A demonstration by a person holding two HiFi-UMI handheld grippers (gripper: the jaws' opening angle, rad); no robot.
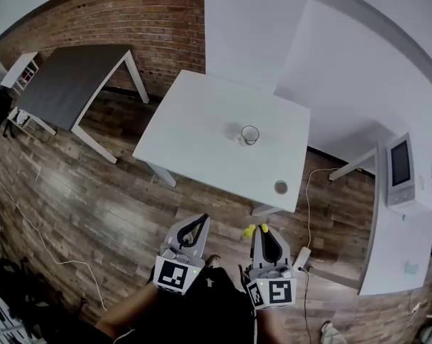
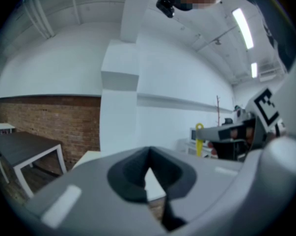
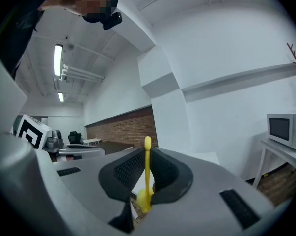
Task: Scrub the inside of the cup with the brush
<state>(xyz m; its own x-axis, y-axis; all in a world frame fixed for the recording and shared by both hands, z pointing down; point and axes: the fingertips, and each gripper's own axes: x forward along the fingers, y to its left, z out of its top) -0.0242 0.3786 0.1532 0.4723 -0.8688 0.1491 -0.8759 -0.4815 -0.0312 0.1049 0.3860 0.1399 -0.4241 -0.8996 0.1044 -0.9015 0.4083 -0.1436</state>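
A clear glass cup (image 1: 250, 135) stands upright near the middle of the white table (image 1: 201, 120), far ahead of both grippers. My right gripper (image 1: 263, 229) is held low by my body, off the table, and is shut on a yellow brush (image 1: 250, 231). In the right gripper view the yellow brush handle (image 3: 147, 171) stands upright, pinched between the jaws of the right gripper (image 3: 148, 157). My left gripper (image 1: 200, 219) is beside it, shut, with nothing in it. In its own view the left gripper (image 2: 148, 154) points over the table at a white wall.
A small round grey disc (image 1: 281, 187) lies near the table's front right corner. A dark table (image 1: 72, 81) stands at the back left by the brick wall. A microwave (image 1: 400, 165) sits on a white shelf to the right. Cables run across the wooden floor (image 1: 72, 206).
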